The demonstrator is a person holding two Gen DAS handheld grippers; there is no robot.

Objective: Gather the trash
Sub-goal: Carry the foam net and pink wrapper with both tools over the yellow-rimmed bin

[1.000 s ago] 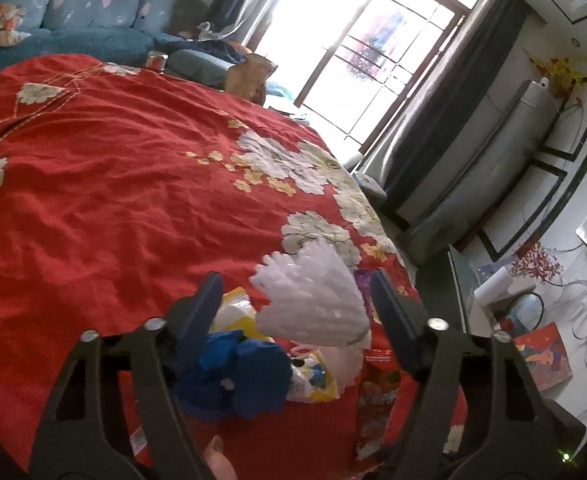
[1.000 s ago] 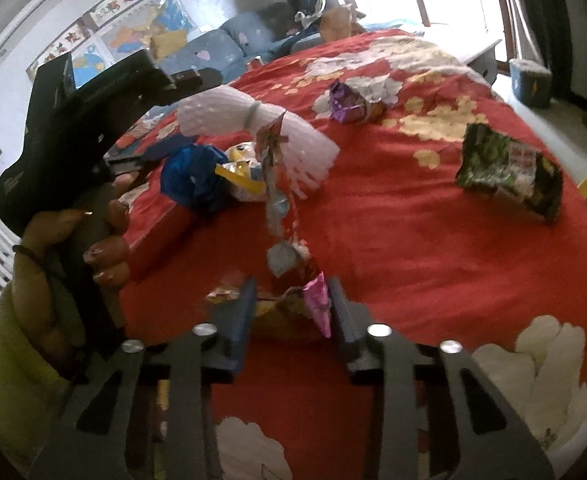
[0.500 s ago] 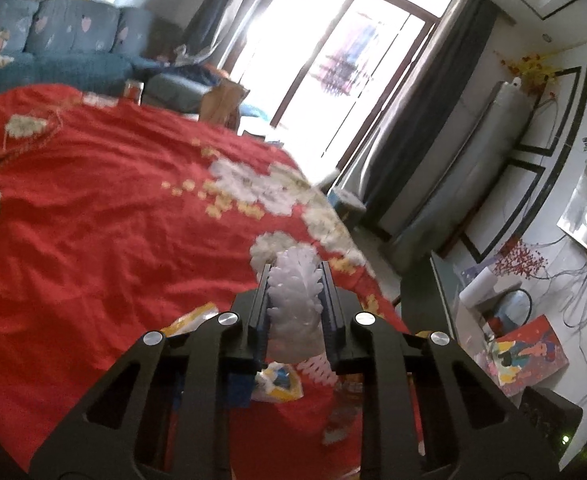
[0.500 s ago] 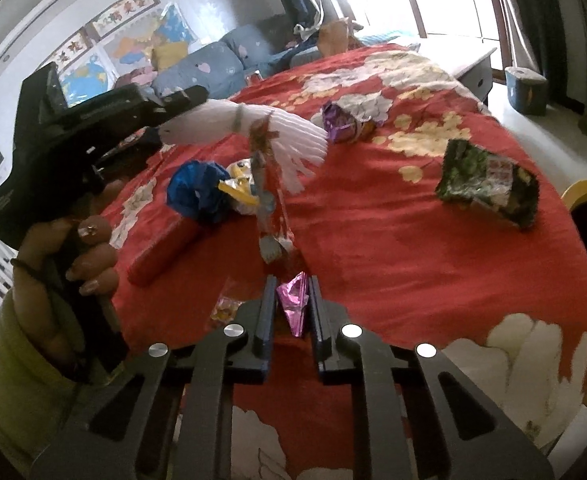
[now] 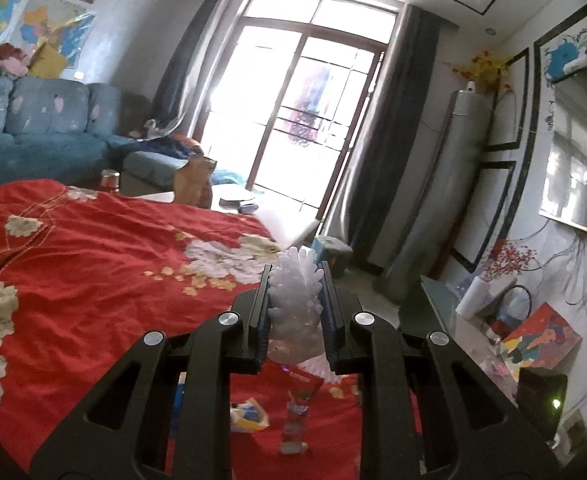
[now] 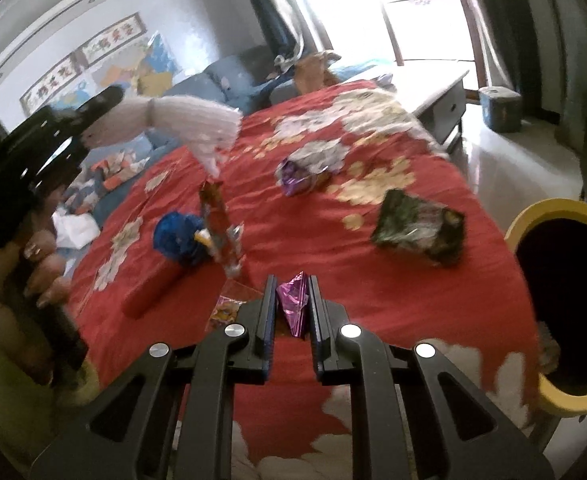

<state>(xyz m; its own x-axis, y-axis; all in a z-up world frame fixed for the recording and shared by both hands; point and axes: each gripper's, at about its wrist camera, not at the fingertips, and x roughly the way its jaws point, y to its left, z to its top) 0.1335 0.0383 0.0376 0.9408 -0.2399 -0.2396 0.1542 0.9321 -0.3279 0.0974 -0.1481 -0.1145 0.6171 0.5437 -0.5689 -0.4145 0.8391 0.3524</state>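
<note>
Surface: red floral cloth (image 6: 373, 280) covers the table; we see a blue sofa (image 5: 53, 136) and a bright window (image 5: 305, 120) behind it.
Left gripper (image 5: 295, 276): we note its pads pinching a white foam fruit net (image 5: 295, 300), held clear above the cloth.
Right gripper (image 6: 290, 292): pressed together on a crumpled purple foil wrapper (image 6: 293, 304), just above the cloth.
Trash on cloth: blue crumpled wad (image 6: 177, 236) touching an upright snack wrapper (image 6: 221, 232); purple packet (image 6: 297, 176) farther back; dark green bag (image 6: 417, 228) to the right, well apart from the others.
Bin: yellow-rimmed bin (image 6: 549, 208) at the table's right edge, dark inside.
Person: a hand (image 6: 33, 272) grips the left tool's handle.
</note>
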